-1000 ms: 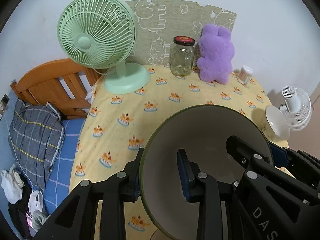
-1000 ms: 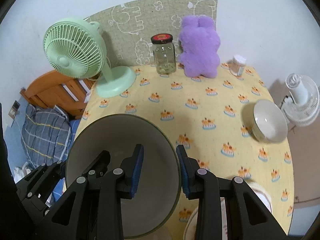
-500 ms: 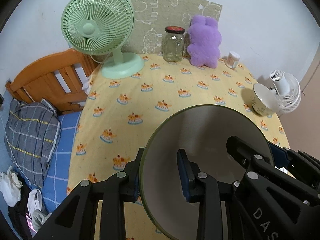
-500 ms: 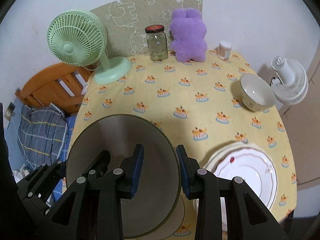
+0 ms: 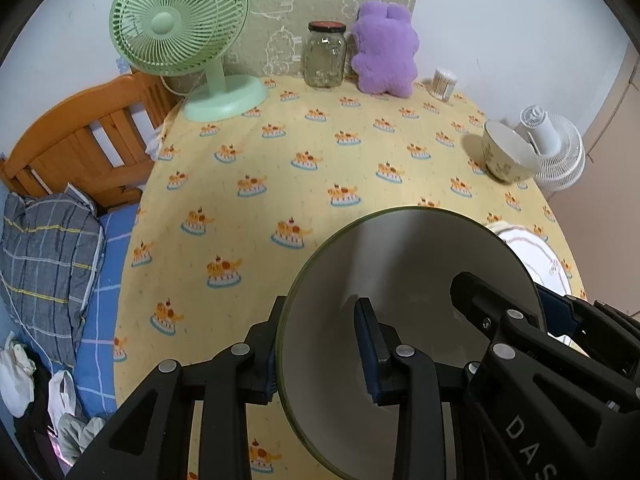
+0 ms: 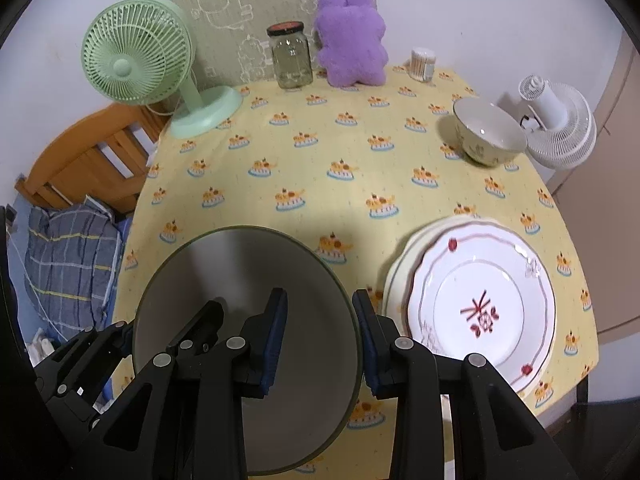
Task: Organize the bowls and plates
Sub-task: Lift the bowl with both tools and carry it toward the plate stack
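grey plate (image 5: 408, 280) clamped at opposite rims by left fingers (image 5: 366, 344) and right fingers (image 6: 276, 332); lower edge cut off; stacked plates (image 6: 480, 304) on worktop (image 6: 320, 184) partly hidden.

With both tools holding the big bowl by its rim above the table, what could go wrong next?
1. The left tool and right tool pinch opposite edges of the grey bowl; uneven motion could make it slip.
2. The plate stack lies right beside the bowl, so lowering carelessly may knock it.
3. That stack sits near the table edge.
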Tool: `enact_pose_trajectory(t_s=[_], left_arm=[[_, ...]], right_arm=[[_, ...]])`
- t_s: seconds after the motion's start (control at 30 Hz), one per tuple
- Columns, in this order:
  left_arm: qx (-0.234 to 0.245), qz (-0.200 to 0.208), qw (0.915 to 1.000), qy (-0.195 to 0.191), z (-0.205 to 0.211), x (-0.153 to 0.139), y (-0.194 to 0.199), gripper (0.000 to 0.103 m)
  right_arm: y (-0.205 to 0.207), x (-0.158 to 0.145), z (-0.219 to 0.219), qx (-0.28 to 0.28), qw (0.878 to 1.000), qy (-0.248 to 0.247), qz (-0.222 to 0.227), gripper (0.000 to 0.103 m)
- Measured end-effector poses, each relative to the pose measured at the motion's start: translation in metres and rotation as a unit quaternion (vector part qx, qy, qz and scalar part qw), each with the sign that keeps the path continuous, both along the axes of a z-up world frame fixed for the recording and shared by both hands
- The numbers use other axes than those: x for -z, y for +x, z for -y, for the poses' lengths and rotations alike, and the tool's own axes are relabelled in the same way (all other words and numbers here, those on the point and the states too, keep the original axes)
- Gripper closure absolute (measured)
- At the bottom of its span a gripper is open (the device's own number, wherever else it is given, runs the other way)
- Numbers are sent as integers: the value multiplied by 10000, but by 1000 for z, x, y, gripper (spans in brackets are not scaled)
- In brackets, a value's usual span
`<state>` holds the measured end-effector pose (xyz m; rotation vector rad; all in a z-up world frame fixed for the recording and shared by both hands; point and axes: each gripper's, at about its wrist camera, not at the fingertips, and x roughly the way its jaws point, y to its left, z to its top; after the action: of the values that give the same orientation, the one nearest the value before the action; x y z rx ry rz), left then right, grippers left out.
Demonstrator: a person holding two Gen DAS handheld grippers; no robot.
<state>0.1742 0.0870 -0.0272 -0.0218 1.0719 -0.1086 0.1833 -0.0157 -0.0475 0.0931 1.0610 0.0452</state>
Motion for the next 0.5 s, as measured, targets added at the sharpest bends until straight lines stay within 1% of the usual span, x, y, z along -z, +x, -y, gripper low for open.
enact_pose_trajectory(t_s=[0.27,0.5], left_arm=[[8,-201,9998,-12,-5,15,-11,73],[-44,-311,9995,-73,-9,25,-14,73]], right_arm=[[-11,17,-5,18,9998,-25,-214,66],[-13,25,-9,-31,9995,-79,-318,66]])
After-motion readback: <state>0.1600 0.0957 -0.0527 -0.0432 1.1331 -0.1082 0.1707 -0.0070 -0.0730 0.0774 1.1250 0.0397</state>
